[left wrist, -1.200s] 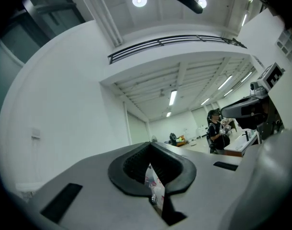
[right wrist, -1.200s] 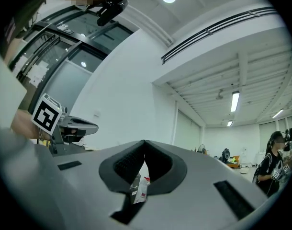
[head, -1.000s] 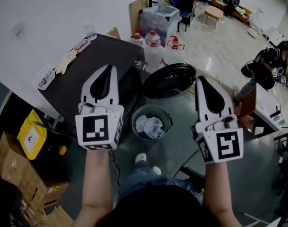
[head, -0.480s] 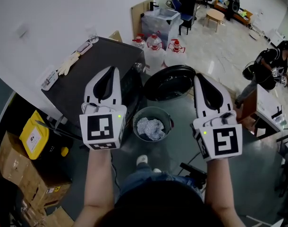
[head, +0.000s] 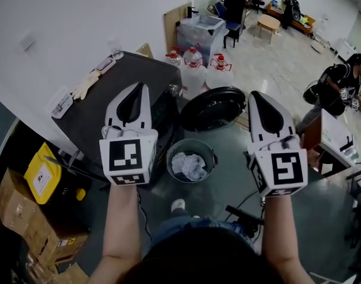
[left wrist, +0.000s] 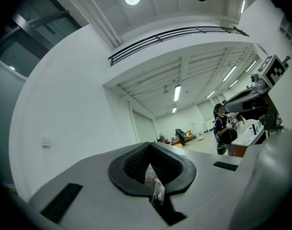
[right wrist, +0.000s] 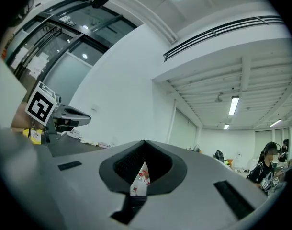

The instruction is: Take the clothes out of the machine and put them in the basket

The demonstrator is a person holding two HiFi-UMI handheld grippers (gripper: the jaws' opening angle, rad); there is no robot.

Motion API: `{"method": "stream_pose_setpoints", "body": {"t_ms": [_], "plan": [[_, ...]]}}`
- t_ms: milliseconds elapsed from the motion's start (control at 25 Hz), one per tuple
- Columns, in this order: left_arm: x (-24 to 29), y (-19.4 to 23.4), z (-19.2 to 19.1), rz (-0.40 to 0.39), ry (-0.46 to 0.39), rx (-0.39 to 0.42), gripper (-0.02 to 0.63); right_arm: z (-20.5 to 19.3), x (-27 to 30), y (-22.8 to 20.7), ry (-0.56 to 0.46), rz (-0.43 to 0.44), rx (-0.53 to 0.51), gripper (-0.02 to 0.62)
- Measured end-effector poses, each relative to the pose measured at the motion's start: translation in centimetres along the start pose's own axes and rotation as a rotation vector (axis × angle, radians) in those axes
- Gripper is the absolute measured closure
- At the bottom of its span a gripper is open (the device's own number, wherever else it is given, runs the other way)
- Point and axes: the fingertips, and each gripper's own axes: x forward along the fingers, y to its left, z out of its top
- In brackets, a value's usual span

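The left claw (head: 138, 89) and right claw (head: 257, 96) are held up nearest, side by side and well apart, each with its jaws pressed together on nothing. Below and between them the grey basket (head: 210, 152) stands on the floor with a crumpled heap of pale clothes (head: 188, 164) inside it, just in front of the dark-topped machine (head: 89, 114), whose round black door (head: 215, 107) stands open beyond the basket's far rim. Farther off, water jugs (head: 192, 70) stand on the floor by the wall, and a person (head: 337, 90) stands toward the floor's right edge.
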Motion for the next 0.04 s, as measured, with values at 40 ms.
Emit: {"method": "stream_pose_setpoints", "body": {"t_ms": [40], "plan": [[0.14,0.06,0.04,-0.004,-0.002,0.002,0.611,0.04,0.18,-0.04,-0.001,0.001,-0.001,0.594]]}}
